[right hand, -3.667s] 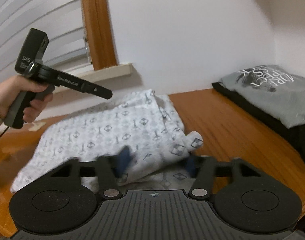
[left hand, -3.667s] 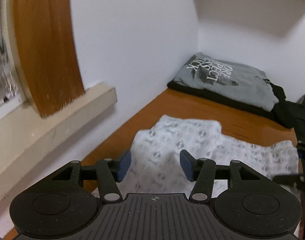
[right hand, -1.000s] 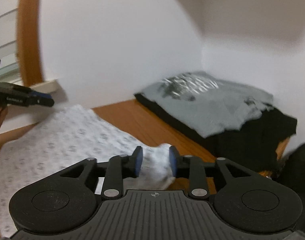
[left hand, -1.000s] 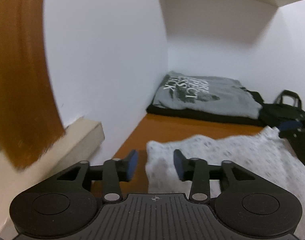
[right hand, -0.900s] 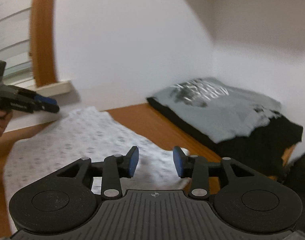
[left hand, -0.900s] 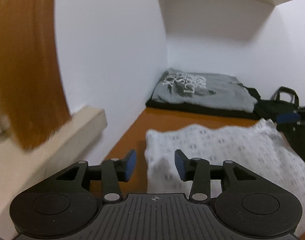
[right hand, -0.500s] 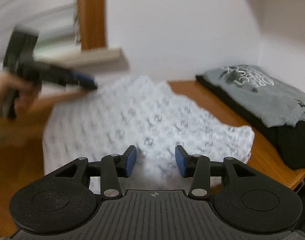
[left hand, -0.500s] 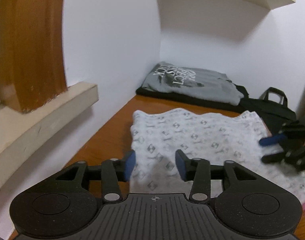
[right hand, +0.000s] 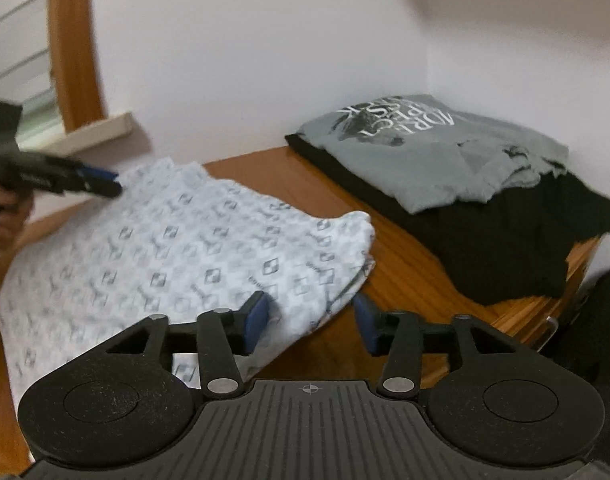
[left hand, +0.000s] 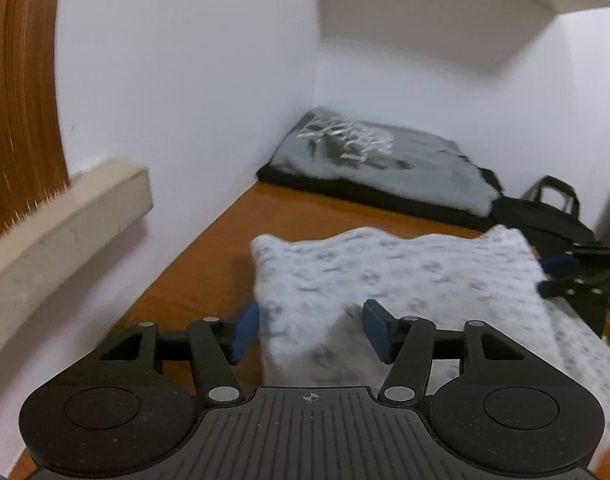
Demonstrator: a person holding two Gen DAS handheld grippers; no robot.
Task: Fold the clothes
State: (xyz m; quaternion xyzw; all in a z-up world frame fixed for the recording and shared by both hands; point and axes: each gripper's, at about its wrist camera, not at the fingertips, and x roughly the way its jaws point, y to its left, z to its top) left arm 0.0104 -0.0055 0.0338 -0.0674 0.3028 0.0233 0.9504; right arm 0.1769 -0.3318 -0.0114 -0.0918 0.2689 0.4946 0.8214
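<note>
Patterned white cloth (right hand: 177,248) lies flat on the wooden table (right hand: 409,276), folded over so the doubled edge faces the far end; looks laid out square so the next fold can be taken from the near corners, my read. Left gripper (left hand: 311,330) jaws are opening, released: the cloth's near-left corner sits between the blue pads, slack, nearer the 9 o'clock pad, with the 3 o'clock pad clear of the fabric. Right gripper (right hand: 311,320) jaws also opening, nothing clamped: the cloth's near-right corner lies between them, against the 9 o'clock pad, bare table showing toward the 3 o'clock pad. In the left view the right gripper shows at 3 o'clock by the cloth's far-right edge; in the right view the left gripper and the hand (right hand: 5,216) holding it sit at 9 o'clock over the far-left corner. Gray printed shirt (right hand: 437,148) is stacked on black clothes (right hand: 505,248) at 1 o'clock, well apart from the cloth, probably the finished pile. Black bag (left hand: 553,216) beyond it.
</note>
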